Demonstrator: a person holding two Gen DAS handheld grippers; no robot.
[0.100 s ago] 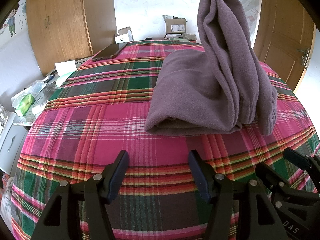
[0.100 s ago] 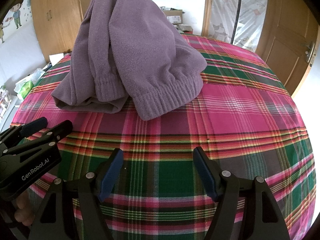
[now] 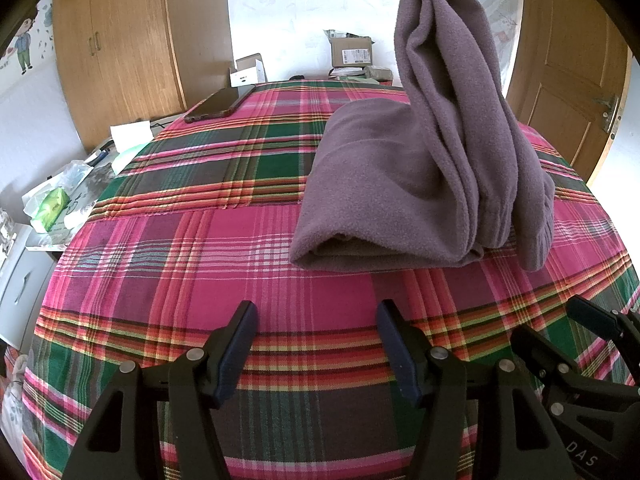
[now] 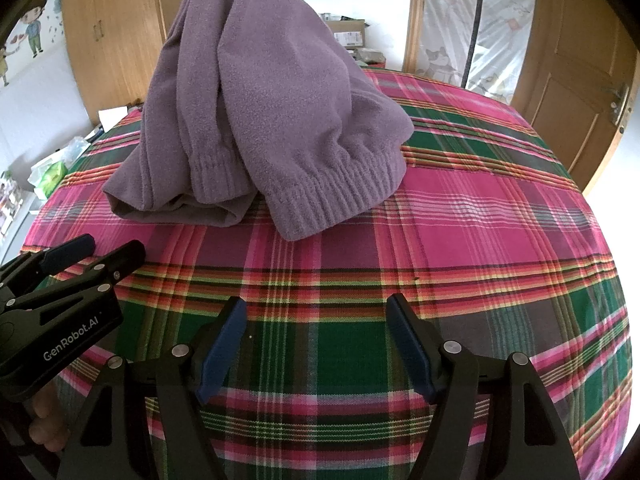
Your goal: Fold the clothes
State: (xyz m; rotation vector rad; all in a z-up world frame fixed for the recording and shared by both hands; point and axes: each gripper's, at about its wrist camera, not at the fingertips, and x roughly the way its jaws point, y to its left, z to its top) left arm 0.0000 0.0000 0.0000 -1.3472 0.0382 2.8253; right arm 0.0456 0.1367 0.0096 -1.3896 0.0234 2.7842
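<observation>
Left gripper (image 3: 316, 344): jaws spread wide with nothing between them, tilted down over the plaid cloth (image 3: 240, 264) just short of the garment; it likely waits there for its next hold.

Right gripper (image 4: 316, 340): likewise spread and empty, hovering beside its partner at the near edge of the table. The two sit side by side, facing the same way, apparently poised for a two-handed move.

Person: only fingers (image 4: 44, 428) show, wrapped round the left tool's handle at the lower left of the right wrist view.

Purple fleece garment (image 3: 384, 196): lies right of centre in the left wrist view, near the grippers but touching neither. Its lower part rests folded flat, the rounded fold edge toward the cameras.

Lifted part (image 3: 448, 92): a long, bunched length rises from the far side and climbs out of frame at the top; what holds it up cannot be seen. Two ribbed cuffs (image 4: 332, 196) droop over the front, one on the flat fold, one onto the cloth.

Long axis: the flat part appears to run away from the cameras toward the far edge; the raised length runs almost upright, cuffs pointing down and forward.

Stage: folding looks partly done, judging by the flat lower layer.

Far end: a dark phone (image 3: 220, 102) on the cloth's far left corner, cardboard boxes (image 3: 350, 52) beyond, wooden wardrobe (image 3: 120, 40) and door (image 3: 572, 80) behind.
</observation>
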